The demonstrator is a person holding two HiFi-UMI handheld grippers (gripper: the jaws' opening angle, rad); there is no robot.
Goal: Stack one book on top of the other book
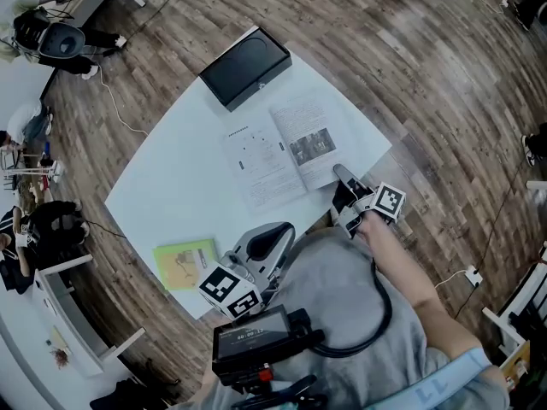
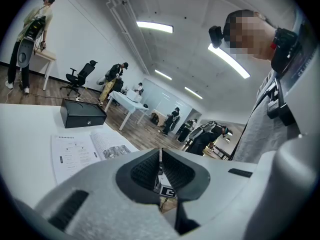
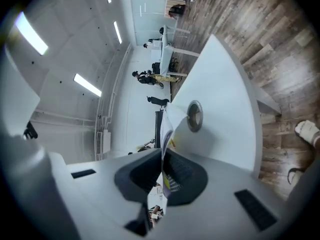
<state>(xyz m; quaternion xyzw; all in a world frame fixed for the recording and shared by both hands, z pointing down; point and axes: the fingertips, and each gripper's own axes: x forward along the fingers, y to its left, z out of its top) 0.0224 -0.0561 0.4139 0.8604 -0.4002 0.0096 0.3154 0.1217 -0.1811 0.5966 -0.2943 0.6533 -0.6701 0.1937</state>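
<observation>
An open book [image 1: 282, 152] lies flat in the middle of the white table [image 1: 171, 186]. My right gripper [image 1: 340, 178] is at its near right corner, shut on the edge of its right-hand leaf. In the right gripper view that thin leaf [image 3: 167, 129] stands pinched between the dark pads of the gripper [image 3: 163, 159]. A closed yellow-green book [image 1: 184, 263] rests at the table's near left corner. My left gripper [image 1: 284, 229] hovers over the near table edge beside it, shut with nothing between its jaws [image 2: 160, 156]. The open book [image 2: 85, 151] shows ahead of it.
A black box [image 1: 245, 67] sits on the table's far corner, also seen as the black box [image 2: 82, 113] in the left gripper view. A round grommet [image 3: 194, 115] is set in the tabletop. Wooden floor surrounds the table; several people and desks stand beyond.
</observation>
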